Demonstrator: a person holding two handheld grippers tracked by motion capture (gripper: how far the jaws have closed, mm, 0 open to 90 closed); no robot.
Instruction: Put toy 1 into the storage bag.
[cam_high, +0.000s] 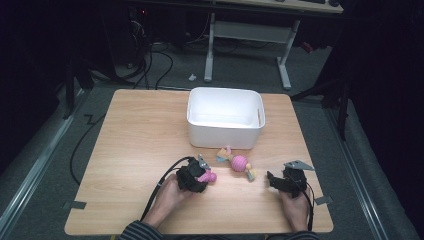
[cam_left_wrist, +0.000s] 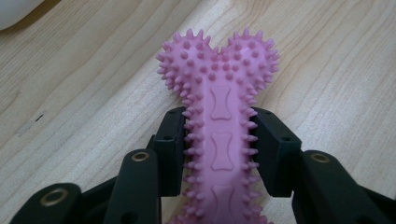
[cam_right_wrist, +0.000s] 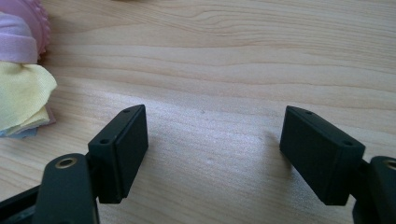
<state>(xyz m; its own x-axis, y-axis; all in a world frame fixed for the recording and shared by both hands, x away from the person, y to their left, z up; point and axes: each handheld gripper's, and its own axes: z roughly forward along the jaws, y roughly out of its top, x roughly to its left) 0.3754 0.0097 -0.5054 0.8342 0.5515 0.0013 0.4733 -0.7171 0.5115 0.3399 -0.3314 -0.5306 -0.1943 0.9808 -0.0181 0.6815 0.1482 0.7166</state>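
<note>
Pink spiked bone toy (cam_left_wrist: 219, 116) pinched by its shaft between both black jaws of the left gripper (cam_left_wrist: 219, 144), long axis running straight out along the jaws, two-lobed knobbly end pointing away from the hand, over bare wood. Seen in the high view as a pink lobe (cam_high: 208, 176) poking out of the left gripper (cam_high: 202, 176) toward the right, low over the near middle of the table (cam_high: 135, 150).

Just beyond and to the right, apart from that gripper: a cloth rope toy (cam_high: 237, 163) with a pink ball at its middle and pale yellow, blue and pink tufts at both ends, lying flat, long axis slanting from far-left to near-right. Its pink ball and yellow cloth end (cam_right_wrist: 21, 93) at the left edge of the right gripper view, clear of the jaws.

White rectangular bin (cam_high: 225, 116) upright at the far middle of the table, open top, inside looking bare white, near wall just behind the rope toy.

Left hand (cam_high: 170, 195) wrapped round the gripper body, forearm entering from the bottom edge in a striped sleeve (cam_high: 142, 232), cable looping back along the wrist. Right gripper (cam_right_wrist: 212, 154) low over the tabletop at the near right, jaws spread wide with only wood between them; in the high view, right gripper (cam_high: 272, 179) aimed leftward toward the rope toy, right hand (cam_high: 294, 207) behind it.
</note>
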